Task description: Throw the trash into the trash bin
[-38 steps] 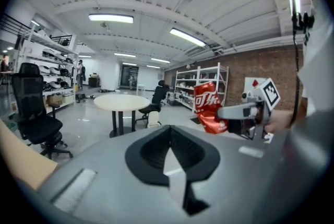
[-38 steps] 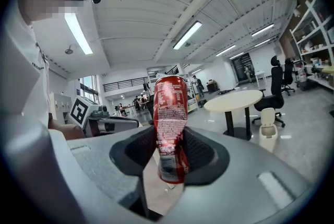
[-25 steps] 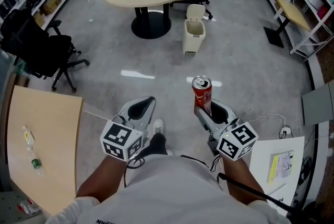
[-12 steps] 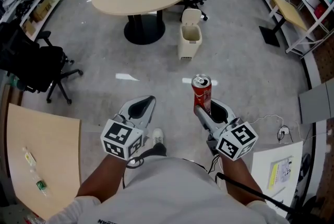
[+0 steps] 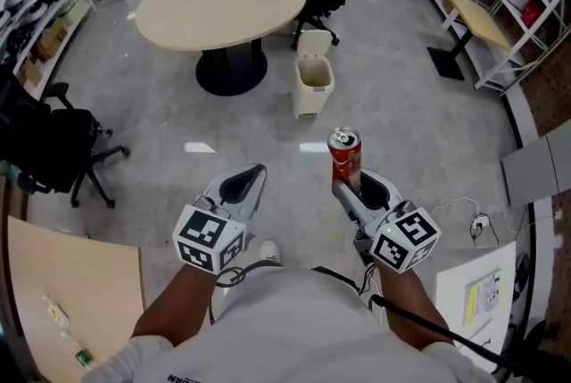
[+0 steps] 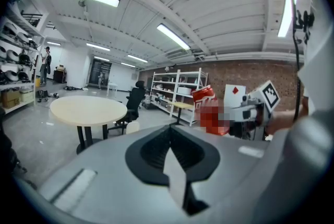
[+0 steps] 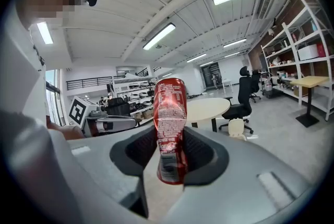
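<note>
Two claws show low in the head view. The right claw (image 5: 346, 185) is pinching the red can (image 5: 345, 160) by its lower half, one jaw against each side. The left claw (image 5: 243, 185) is pressed together at the tips with nothing in it, level with the right one and apart from it; my read is it's just a spare hand here. The can is the trash, carried in the air at center frame over bare floor, not resting on anything. The low side grip probably keeps the top clear for a drop and stops leftover drink spilling. The can's long axis is near vertical, with the opened tab end up toward the head camera and the base down between the jaws. In the right gripper view it stands upright too, barely leaning. The trash bin (image 5: 312, 85) stands on the floor in the upper middle with its lid flipped up, just beside the round desk (image 5: 223, 2) and well apart from the can. Judged: still the carry stage, nothing dropped yet.
</note>
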The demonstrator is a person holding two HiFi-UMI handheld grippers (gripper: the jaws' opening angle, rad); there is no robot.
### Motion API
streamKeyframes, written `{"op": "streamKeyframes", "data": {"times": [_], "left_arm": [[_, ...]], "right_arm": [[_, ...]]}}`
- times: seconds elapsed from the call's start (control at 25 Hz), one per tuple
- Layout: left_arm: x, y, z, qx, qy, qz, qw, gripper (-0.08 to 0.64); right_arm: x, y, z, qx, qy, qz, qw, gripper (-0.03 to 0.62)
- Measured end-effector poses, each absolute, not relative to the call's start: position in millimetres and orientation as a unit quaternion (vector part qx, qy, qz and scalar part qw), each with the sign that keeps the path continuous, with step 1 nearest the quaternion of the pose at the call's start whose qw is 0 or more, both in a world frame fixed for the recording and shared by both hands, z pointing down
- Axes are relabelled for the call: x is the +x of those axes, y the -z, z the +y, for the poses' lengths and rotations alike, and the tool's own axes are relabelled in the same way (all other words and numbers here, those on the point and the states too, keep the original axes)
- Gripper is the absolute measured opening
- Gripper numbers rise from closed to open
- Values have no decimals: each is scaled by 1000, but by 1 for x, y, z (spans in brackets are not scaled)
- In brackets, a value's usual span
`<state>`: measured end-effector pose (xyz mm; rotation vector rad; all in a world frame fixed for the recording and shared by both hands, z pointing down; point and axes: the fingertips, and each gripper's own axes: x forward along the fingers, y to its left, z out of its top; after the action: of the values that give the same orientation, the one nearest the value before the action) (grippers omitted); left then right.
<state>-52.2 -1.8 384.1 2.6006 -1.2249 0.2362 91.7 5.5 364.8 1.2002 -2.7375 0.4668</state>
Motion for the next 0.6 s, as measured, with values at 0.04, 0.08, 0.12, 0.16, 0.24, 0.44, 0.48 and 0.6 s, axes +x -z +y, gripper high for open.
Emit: {"op": "streamKeyframes", "data": {"times": [0.04, 0.08, 0.12, 0.16, 0.24, 0.44, 0.48, 0.6], "left_arm": [[-54, -383, -8, 895, -80, -420, 126, 8], [-56, -382, -14, 896, -79, -418, 123, 8], [-58, -381, -19, 897, -78, -418, 122, 8], [-60, -381, -24, 897, -77, -417, 121, 8], [-62, -380, -31, 898, -73, -417, 124, 8], [-53, -388, -40, 904, -82, -399, 133, 8], [-51, -390, -42, 905, -85, -396, 134, 8], [-45, -393, -48, 907, -91, -390, 132, 8]], "right_arm": [[91, -363, 1, 399, -152, -902, 57, 150], [89, -361, -3, 402, -149, -902, 55, 150], [88, -358, -6, 404, -146, -901, 53, 150], [86, -355, -9, 406, -144, -901, 52, 150], [84, -353, -13, 408, -140, -901, 53, 150], [88, -355, -25, 417, -141, -896, 54, 150], [89, -356, -28, 419, -142, -895, 52, 150], [91, -361, -34, 419, -146, -895, 49, 150]]}}
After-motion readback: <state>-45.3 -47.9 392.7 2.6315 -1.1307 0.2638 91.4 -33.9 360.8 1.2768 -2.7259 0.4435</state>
